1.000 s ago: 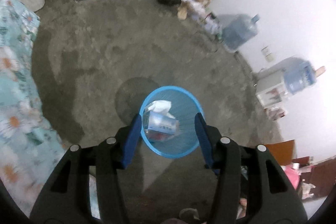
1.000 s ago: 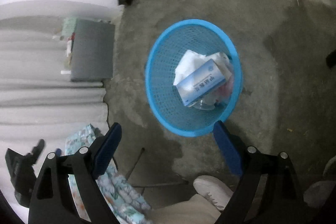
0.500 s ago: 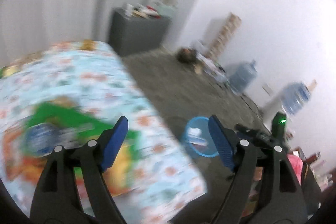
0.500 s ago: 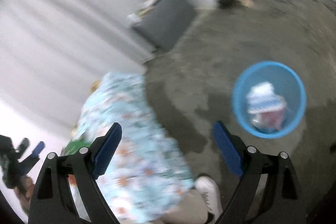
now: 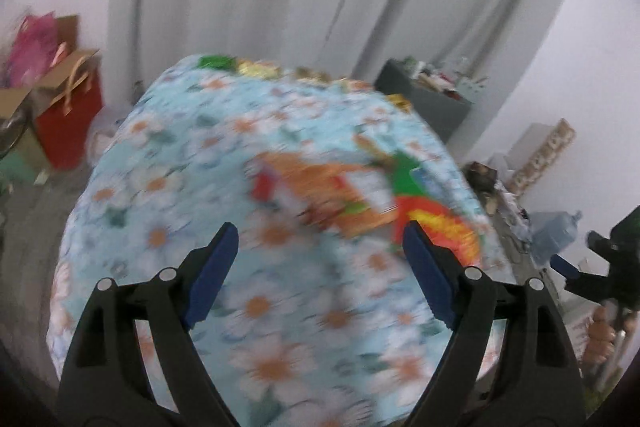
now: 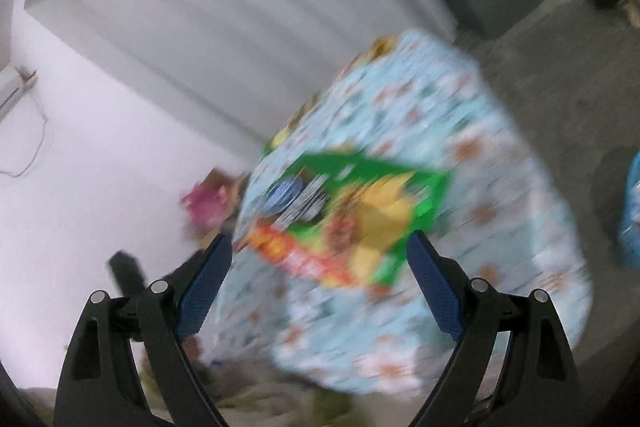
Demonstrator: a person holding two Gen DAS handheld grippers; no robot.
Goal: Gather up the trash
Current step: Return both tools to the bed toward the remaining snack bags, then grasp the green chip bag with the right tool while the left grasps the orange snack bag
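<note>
Over the table (image 5: 168,187), draped in a soft pale-blue cloth printed with white and orange daisies, we held both grippers. Flat, glossy snack packets lay on that cloth: a green and yellow bag (image 6: 360,211) ahead of our right gripper (image 6: 320,283), and an orange packet (image 5: 320,195) just left of it in the left view, all blurred. Our left gripper (image 5: 320,263) had just been widening its blue ribbed pads with nothing between them; the right stood equally wide and empty. A second earlier both pointed down into the blue mesh basket (image 6: 632,211) on the concrete floor; now it sat at the right edge, well apart from the table's corner, bare floor between. Grey curtains hung behind.
</note>
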